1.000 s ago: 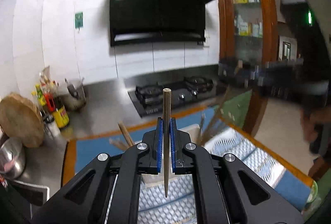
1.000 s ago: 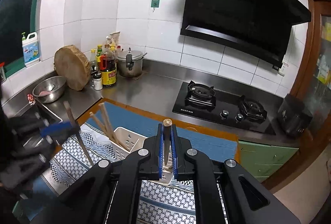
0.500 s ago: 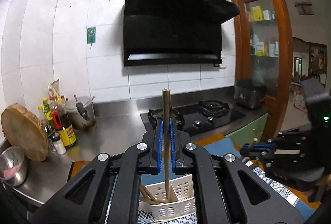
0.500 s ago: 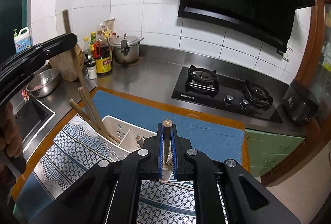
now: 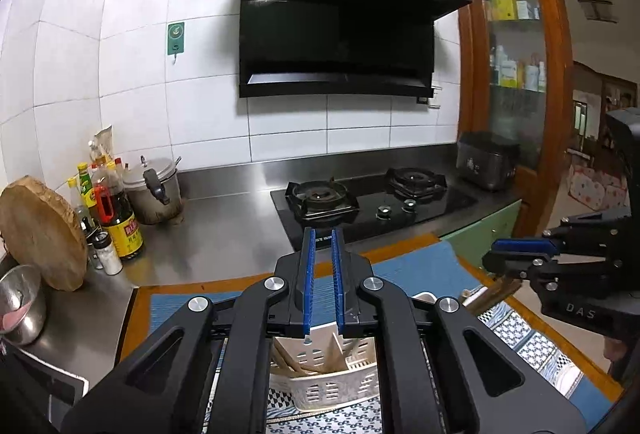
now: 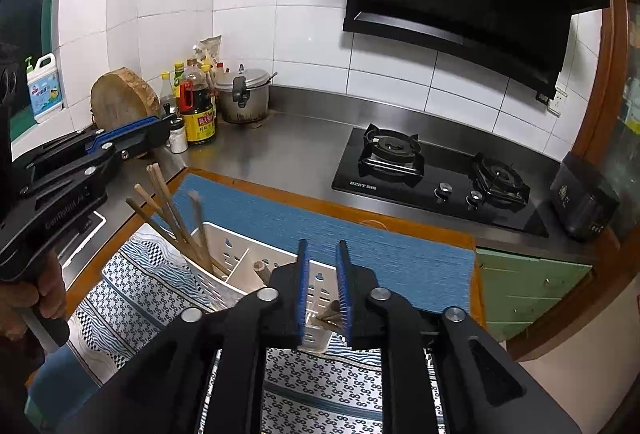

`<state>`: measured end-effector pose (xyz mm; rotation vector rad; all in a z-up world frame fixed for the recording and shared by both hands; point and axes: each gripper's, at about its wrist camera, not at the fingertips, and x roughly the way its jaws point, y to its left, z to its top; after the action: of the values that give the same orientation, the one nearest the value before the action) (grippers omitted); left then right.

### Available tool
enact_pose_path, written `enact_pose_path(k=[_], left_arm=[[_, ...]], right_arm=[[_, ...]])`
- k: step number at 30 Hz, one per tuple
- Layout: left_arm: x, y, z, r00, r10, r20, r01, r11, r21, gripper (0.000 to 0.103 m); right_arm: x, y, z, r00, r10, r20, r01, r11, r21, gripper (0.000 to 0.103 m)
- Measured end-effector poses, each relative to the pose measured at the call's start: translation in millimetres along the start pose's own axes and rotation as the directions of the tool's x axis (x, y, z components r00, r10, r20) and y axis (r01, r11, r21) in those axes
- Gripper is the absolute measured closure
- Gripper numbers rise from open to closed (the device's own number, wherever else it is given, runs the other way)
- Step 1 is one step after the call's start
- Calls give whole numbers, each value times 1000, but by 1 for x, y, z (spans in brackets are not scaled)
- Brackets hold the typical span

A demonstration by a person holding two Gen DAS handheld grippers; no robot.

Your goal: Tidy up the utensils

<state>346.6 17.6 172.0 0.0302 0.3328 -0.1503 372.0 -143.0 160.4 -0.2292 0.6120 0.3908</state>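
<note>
Both chopsticks have left my tools since the earlier frames: a second ago each tool pinched one upright, and now neither does. My left tool (image 5: 322,280) hangs just above the white utensil basket (image 5: 328,386), its blue pads parted only a sliver and opening, with nothing between them. My right tool (image 6: 324,292) sits above the basket's right end, its jaws opening a little wider and also bare; a brown chopstick tip (image 6: 330,314) shows low in the gap, but the pads do not press on it.

Inside the basket's left compartment a bundle of chopsticks (image 6: 172,213) leans out toward the left; one of them looks blurred, so I judge it is dropping in. Another stub (image 6: 261,269) stands in the middle compartment. The basket rests on the patterned cloth (image 6: 132,294) over the blue mat (image 6: 360,234), which lies on the desk (image 6: 288,149) in front of the hob.

This looks like the release step. To do it well I would let the pads open fully before lifting, so no stick drags up with them, then draw each tool straight up and away from the basket rim, minding the leaning bundle on the left, which a sideways brush could tip out. The two tools are near each other over the basket, so I would clear one at a time.
</note>
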Motion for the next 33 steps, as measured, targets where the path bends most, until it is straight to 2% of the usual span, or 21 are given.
enact_pose_path(k=[2,4,6,10,12,16,18,21,24,27,30,33], left_arm=[[-8,-2,-1,1000,-6,1,6,1000,3,93],[-16,-3,-2,1000,-6,2,6,1000,4,87],[-27,-3,-6,1000,-7,5,7,1000,0,75],[-48,-3,-17,1000,-16,8,17,1000,-18,66],[-60,-2,-25,1000,-14,5,14,1000,-24,61],[-81,0,-43,1000,-22,-8,22,999,-42,57],[-89,1,-53,1000,-18,-16,18,999,-51,51],[-101,4,-67,999,-16,-29,14,998,-64,47],[-112,4,-80,999,-8,-39,5,998,-66,42],[-121,4,-90,999,-7,-46,3,998,-69,37],[-132,2,-97,999,-5,-49,1,997,-78,31],[-142,0,-104,999,5,-45,-8,997,-74,25]], right_arm=[[-7,0,0,1000,3,10,-3,1000,4,80],[-17,1,-2,1000,4,20,-5,1000,7,74],[-26,4,-5,1000,5,27,-5,1000,7,71],[-41,11,-20,999,7,31,-7,1000,1,60],[-49,15,-29,999,11,32,-11,1000,4,58],[-61,23,-49,999,11,33,-12,1000,7,51],[-66,25,-59,999,19,27,-19,1000,13,50],[-75,31,-73,999,19,29,-19,1000,17,41],[-84,36,-84,999,24,31,-25,999,21,40],[-91,41,-93,999,27,38,-28,999,23,33],[-98,44,-101,999,33,42,-34,999,29,31],[-104,48,-112,998,31,47,-32,999,36,26]])
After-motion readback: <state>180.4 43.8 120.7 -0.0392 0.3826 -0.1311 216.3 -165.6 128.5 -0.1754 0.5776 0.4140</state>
